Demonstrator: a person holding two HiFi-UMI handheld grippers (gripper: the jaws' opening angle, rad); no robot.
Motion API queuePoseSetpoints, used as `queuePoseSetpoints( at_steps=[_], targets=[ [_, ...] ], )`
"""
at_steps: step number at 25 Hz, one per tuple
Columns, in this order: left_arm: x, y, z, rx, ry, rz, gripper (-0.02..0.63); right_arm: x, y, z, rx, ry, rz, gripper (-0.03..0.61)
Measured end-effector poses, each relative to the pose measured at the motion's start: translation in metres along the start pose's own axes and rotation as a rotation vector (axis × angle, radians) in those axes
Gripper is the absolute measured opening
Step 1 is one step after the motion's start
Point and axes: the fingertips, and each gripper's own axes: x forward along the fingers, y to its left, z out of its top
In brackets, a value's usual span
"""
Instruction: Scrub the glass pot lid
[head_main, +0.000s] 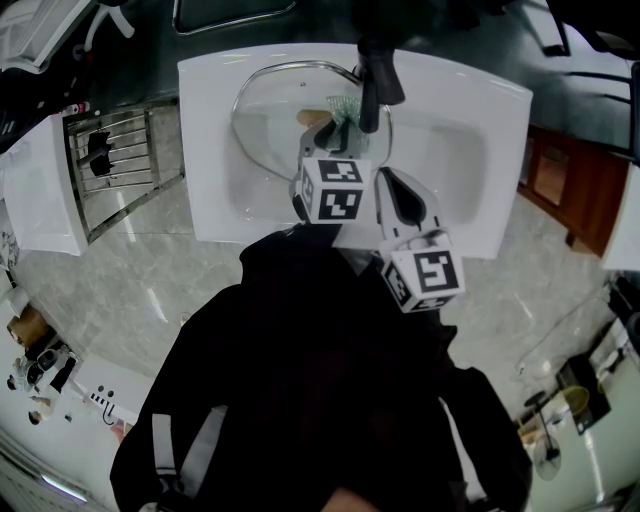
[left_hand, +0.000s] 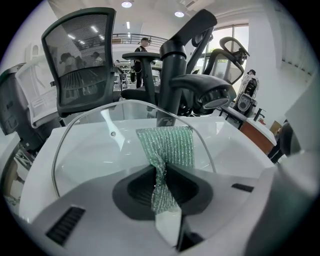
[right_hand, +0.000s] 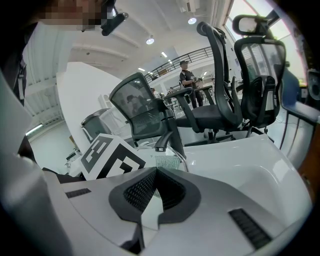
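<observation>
The glass pot lid (head_main: 268, 125) with its metal rim lies in the left part of the white sink (head_main: 470, 150); in the left gripper view the lid (left_hand: 95, 145) fills the basin in front of the jaws. My left gripper (head_main: 340, 125) is shut on a green glittery scrub cloth (left_hand: 167, 145), which rests on the lid's right side under the black faucet (head_main: 378, 75). My right gripper (head_main: 388, 178) hovers just right of the left one over the sink's near edge, jaws together with nothing between them (right_hand: 155, 192). It sees the left gripper's marker cube (right_hand: 112, 157).
The black faucet (left_hand: 175, 75) stands right behind the lid. A metal rack (head_main: 115, 165) sits left of the sink and a wooden cabinet (head_main: 570, 190) to the right. Office chairs (left_hand: 82, 70) and people stand beyond the sink.
</observation>
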Motion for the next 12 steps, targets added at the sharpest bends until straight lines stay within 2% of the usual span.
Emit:
queuePoseSetpoints(
  at_steps=[12],
  targets=[
    [-0.0069,-0.0019,-0.0045,-0.002,-0.007,-0.025,0.058,-0.0064,0.0063,0.0005,-0.019,-0.008,0.003,0.003]
  ],
)
